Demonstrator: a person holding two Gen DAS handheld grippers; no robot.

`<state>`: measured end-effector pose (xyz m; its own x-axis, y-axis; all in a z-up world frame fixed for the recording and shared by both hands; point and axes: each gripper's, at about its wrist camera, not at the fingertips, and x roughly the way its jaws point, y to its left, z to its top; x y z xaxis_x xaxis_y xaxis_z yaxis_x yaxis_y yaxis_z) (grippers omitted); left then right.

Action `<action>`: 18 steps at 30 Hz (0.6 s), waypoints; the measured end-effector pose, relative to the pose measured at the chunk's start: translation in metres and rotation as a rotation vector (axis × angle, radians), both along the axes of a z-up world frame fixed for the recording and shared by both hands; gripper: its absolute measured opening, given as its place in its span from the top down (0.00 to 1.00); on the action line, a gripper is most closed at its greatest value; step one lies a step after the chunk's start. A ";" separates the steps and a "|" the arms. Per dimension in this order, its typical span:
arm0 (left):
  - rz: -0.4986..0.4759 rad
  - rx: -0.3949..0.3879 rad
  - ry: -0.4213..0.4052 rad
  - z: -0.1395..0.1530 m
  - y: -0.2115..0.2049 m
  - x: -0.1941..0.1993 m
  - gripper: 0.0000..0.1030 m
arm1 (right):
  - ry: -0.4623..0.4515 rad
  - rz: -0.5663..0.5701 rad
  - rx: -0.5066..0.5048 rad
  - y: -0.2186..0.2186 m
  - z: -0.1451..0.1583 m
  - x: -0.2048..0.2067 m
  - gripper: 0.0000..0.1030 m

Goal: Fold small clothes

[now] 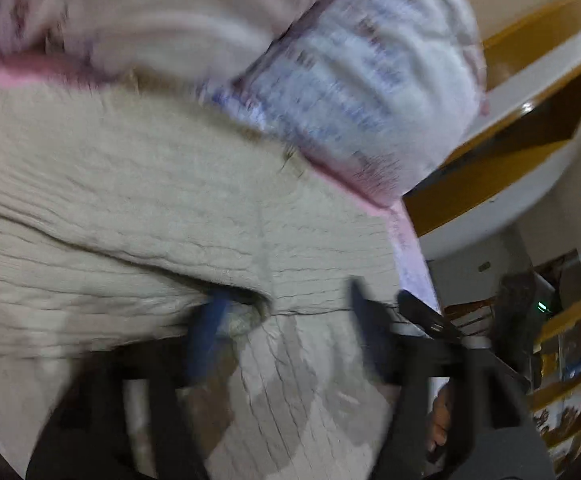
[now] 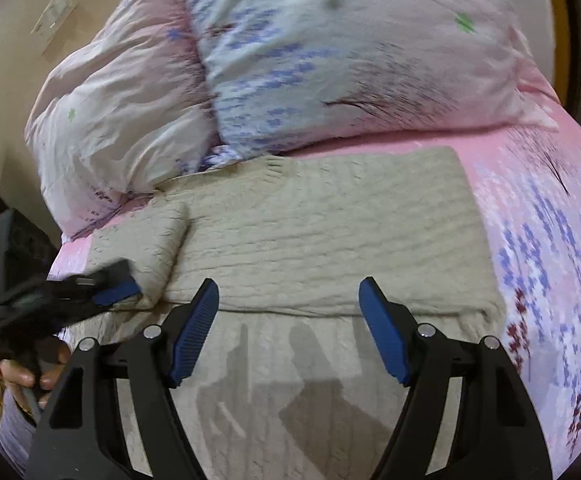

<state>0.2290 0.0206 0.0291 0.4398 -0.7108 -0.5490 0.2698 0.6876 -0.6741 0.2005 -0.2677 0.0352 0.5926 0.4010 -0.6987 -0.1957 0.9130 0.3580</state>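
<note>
Beige ribbed knit sweater [image 2: 322, 236] folded flat on pink floral bedsheet [image 2: 550, 240]; left gripper [image 2: 120, 292] pinching its sleeve, right gripper [image 2: 286, 316] spread wide.

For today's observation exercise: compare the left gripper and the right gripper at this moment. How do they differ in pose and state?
The right gripper is open, its fingers spread wide and empty above the beige knit garment; the left gripper has its fingers at the garment's folded sleeve edge, though blur hides whether it is shut. The right gripper is sharp in the picture; the left gripper is smeared. Both have black frames and blue pads.
</note>
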 end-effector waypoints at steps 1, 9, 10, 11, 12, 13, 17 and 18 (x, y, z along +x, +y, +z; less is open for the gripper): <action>0.002 0.006 -0.031 0.009 0.008 -0.007 0.26 | -0.013 0.023 -0.006 0.008 0.004 0.001 0.32; 0.198 0.373 -0.167 0.034 0.108 -0.056 0.34 | -0.193 0.331 -0.179 0.126 0.036 -0.003 0.40; 0.211 0.427 -0.154 0.028 0.118 -0.060 0.35 | -0.206 0.368 -0.192 0.139 0.036 -0.003 0.40; 0.213 0.456 -0.139 0.023 0.123 -0.062 0.38 | -0.224 0.425 -0.223 0.163 0.035 -0.003 0.41; 0.211 0.482 -0.126 0.018 0.127 -0.064 0.40 | -0.230 0.452 -0.243 0.175 0.033 -0.002 0.43; 0.210 0.526 -0.115 0.010 0.130 -0.065 0.40 | -0.239 0.490 -0.286 0.196 0.028 -0.001 0.44; 0.213 0.615 -0.093 -0.005 0.129 -0.061 0.41 | -0.250 0.551 -0.419 0.245 0.008 0.003 0.53; 0.213 0.622 -0.079 -0.009 0.128 -0.057 0.42 | -0.248 0.562 -0.440 0.253 0.003 0.003 0.53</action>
